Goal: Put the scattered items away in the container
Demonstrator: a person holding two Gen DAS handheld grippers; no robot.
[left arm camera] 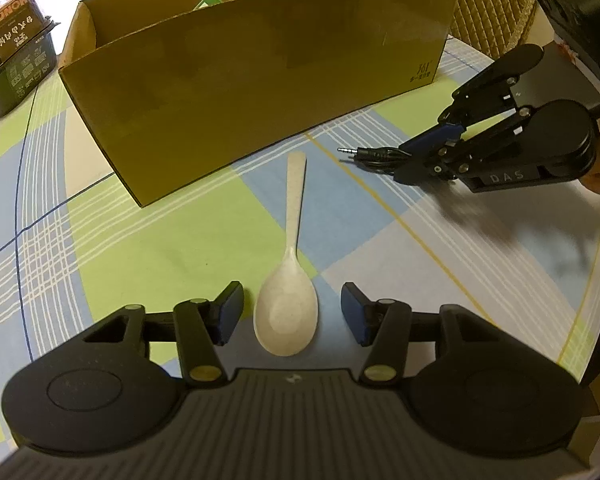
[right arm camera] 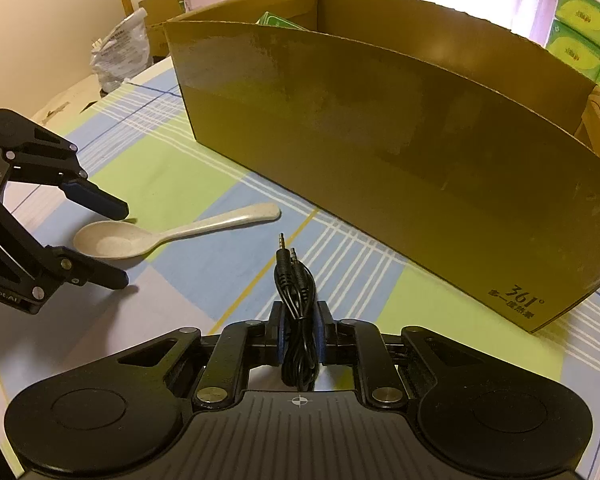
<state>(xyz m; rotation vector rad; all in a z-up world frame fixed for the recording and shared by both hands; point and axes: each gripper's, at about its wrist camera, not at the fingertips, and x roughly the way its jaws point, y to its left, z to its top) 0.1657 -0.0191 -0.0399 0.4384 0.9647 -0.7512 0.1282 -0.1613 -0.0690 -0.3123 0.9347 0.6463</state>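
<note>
A white spoon lies on the checked tablecloth, bowl toward me, handle pointing at the cardboard box. My left gripper stands open with the spoon's bowl between its fingers, not touching. In the right wrist view the same spoon lies between the left gripper's fingers. My right gripper is shut on a coiled black audio cable, whose plugs stick out forward. From the left wrist view the right gripper holds the cable just above the table, near the box's right end.
The open cardboard box stands across the table behind both items, with a green packet inside. A dark printed box sits at the far left. A plastic bag and green tissue packs stand beyond the table.
</note>
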